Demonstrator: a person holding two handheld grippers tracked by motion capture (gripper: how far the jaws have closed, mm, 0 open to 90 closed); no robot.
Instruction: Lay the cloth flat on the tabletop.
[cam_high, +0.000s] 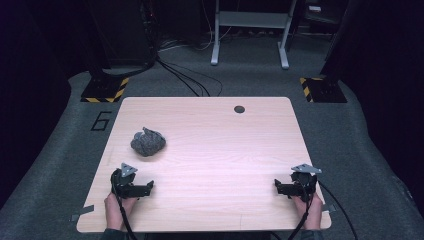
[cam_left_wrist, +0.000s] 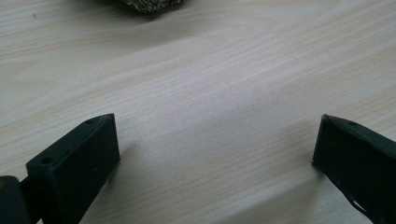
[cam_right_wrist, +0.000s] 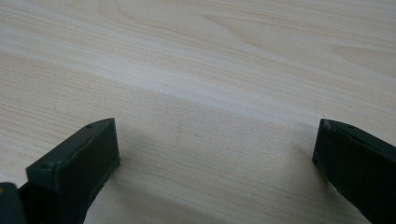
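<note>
We rest both grippers near the tabletop's front edge, the left gripper (cam_high: 144, 189) by the front-left corner and the right gripper (cam_high: 281, 188) by the front-right, jaws spread wide with nothing between them, ready to start. The grey cloth (cam_high: 148, 142) lies bunched toward the left edge, just beyond our left gripper, so that one looks best placed to reach it first.

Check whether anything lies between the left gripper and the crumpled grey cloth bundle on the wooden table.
Nothing visible does. The left gripper, jaws open and empty, rests near the table's near left edge, and the crumpled grey cloth bundle lies just beyond it. Only the bare light wooden table lies between them.
</note>
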